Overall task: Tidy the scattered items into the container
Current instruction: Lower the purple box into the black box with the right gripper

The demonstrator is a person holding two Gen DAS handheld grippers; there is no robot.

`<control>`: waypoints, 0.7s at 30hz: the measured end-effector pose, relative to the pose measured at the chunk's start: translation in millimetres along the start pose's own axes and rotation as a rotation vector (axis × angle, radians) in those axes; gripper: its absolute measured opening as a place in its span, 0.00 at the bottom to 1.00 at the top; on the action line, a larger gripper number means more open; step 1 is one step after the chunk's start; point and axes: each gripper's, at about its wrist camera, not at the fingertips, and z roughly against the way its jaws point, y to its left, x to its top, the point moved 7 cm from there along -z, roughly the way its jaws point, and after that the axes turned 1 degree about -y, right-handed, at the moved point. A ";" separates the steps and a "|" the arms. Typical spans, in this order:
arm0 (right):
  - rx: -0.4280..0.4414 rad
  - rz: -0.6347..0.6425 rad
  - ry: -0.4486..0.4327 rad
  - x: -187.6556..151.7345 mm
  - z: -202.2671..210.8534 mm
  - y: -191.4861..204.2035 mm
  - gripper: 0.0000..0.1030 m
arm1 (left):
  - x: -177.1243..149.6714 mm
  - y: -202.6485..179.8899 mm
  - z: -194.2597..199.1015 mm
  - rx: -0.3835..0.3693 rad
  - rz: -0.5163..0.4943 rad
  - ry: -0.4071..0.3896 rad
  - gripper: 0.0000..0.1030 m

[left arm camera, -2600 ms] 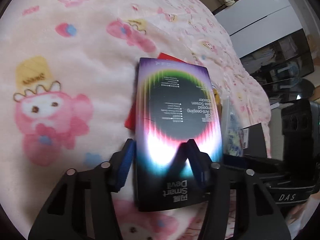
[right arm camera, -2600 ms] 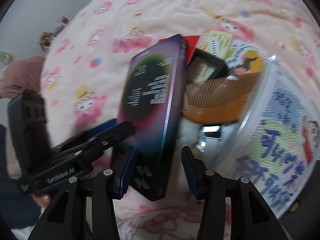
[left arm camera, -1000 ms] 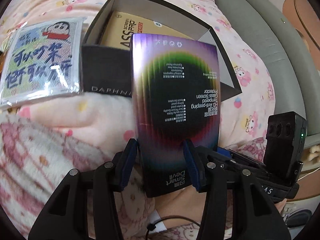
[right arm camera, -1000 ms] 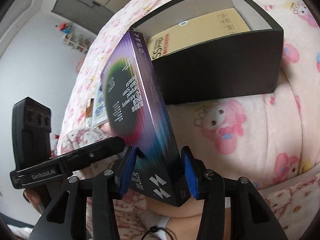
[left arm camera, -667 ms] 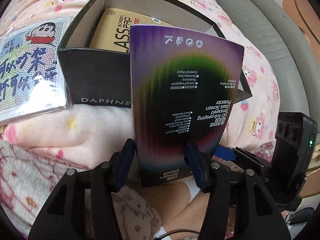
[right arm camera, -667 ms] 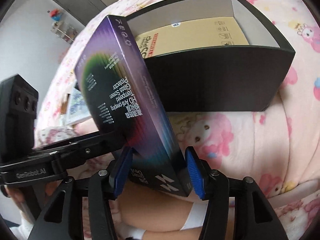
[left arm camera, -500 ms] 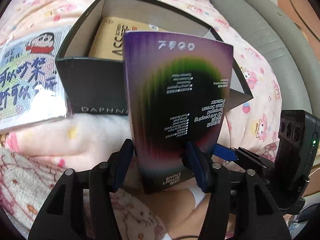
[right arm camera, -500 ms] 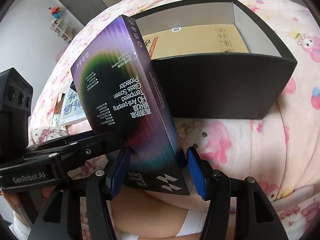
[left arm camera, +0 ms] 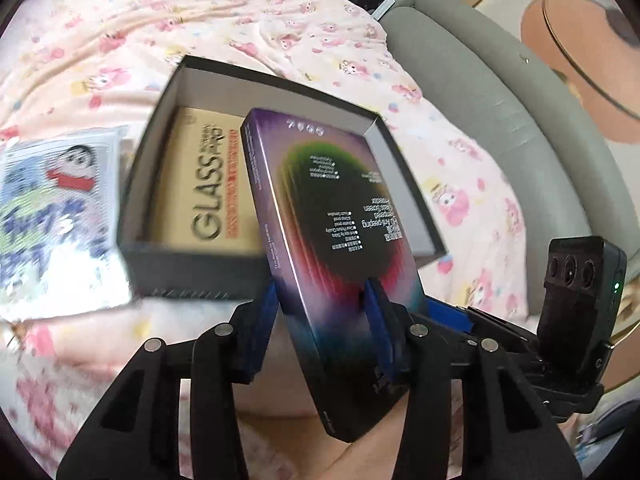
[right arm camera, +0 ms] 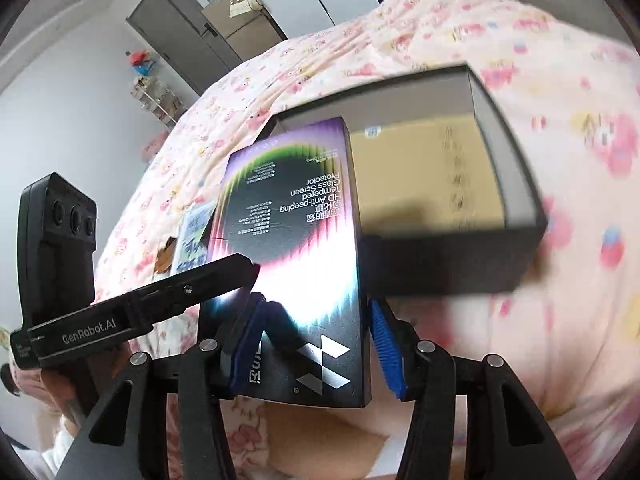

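A purple-and-black screen protector box [left arm camera: 340, 220] is held by both grippers at its near end. My left gripper [left arm camera: 320, 316] is shut on it, and my right gripper [right arm camera: 316, 332] is shut on it too [right arm camera: 296, 240]. The box tilts forward over the near wall of the open black container [left arm camera: 192, 268], also in the right wrist view [right arm camera: 448, 264]. A yellow glass protector box [left arm camera: 204, 196] lies flat inside the container [right arm camera: 424, 176].
A clear cartoon-print pouch [left arm camera: 52, 208] lies left of the container on the pink patterned blanket [left arm camera: 280, 40]. A grey padded headboard [left arm camera: 500, 112] runs along the right. Small items [right arm camera: 164, 260] lie further off on the blanket.
Both grippers have lifted the screen protector box higher and carried it forward, so its far end now hangs over the container's opening rather than in front of its wall.
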 end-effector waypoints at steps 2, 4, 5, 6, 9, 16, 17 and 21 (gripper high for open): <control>-0.028 0.023 0.015 25.1 -4.4 3.4 0.47 | 23.4 -15.8 -14.5 -0.012 0.011 0.009 0.44; -0.039 0.034 0.026 42.8 2.3 -13.5 0.47 | 40.3 -21.3 -25.8 -0.021 0.004 0.009 0.44; -0.048 0.039 0.039 52.3 1.2 -15.0 0.47 | 51.8 -21.6 -30.0 -0.026 0.010 0.013 0.44; -0.057 0.045 0.045 57.6 2.3 -17.1 0.47 | 60.6 -21.2 -36.8 -0.035 0.019 0.020 0.44; -0.100 0.063 0.057 74.7 0.0 -40.8 0.47 | 75.8 -14.4 -60.9 -0.059 0.066 0.063 0.46; -0.077 -0.029 0.119 77.1 -31.2 -80.5 0.45 | 74.1 3.5 -113.8 -0.041 0.127 0.173 0.49; -0.104 -0.005 0.125 76.6 -33.5 -81.9 0.45 | 72.6 6.0 -119.2 -0.050 0.142 0.184 0.50; -0.197 0.077 0.130 75.4 -39.7 -80.7 0.45 | 69.3 10.2 -130.2 -0.076 0.184 0.219 0.50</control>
